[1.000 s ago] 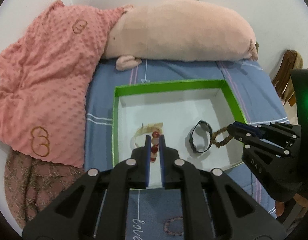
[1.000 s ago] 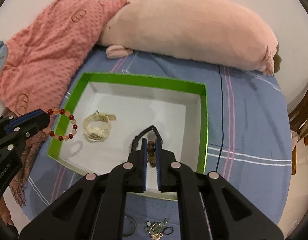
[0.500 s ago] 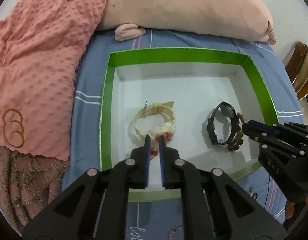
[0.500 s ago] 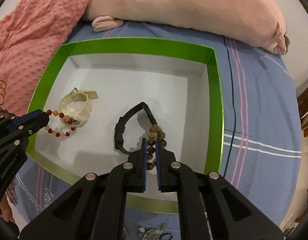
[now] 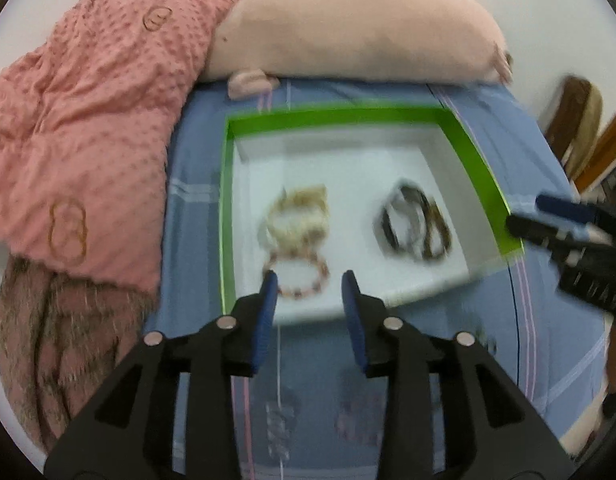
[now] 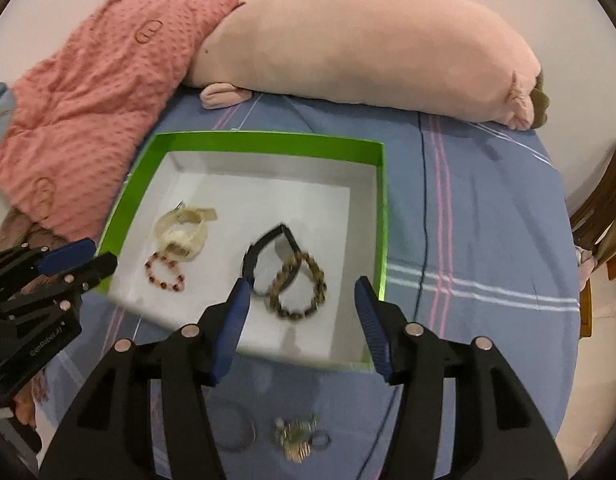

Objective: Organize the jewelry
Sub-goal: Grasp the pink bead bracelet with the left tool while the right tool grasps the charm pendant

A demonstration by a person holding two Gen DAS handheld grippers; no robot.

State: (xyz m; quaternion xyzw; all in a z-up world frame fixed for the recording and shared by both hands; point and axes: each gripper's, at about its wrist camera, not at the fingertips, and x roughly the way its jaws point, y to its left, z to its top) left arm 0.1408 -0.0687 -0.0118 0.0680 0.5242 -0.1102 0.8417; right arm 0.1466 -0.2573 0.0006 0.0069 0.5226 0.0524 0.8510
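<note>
Both hand-held grippers — left [image 5: 308, 280], right [image 6: 303, 288] — jaws just opened, empty, above box [image 6: 382, 216] near edge; bracelets [image 6: 297, 286] inside; bed sheet [image 6: 488, 240] right side bare; "GenRobot.AI" on left.

Bedroom in a home: bed with blue striped sheet [image 6: 488, 216], pink dotted blanket [image 6: 91, 92], long pink plush pillow [image 6: 368, 44], wooden chair [image 6: 604, 200] beside.

Two watches [image 6: 182, 231], two bracelets [image 6: 297, 289] in box [image 6: 382, 216]; pillow [image 6: 364, 44] behind.
</note>
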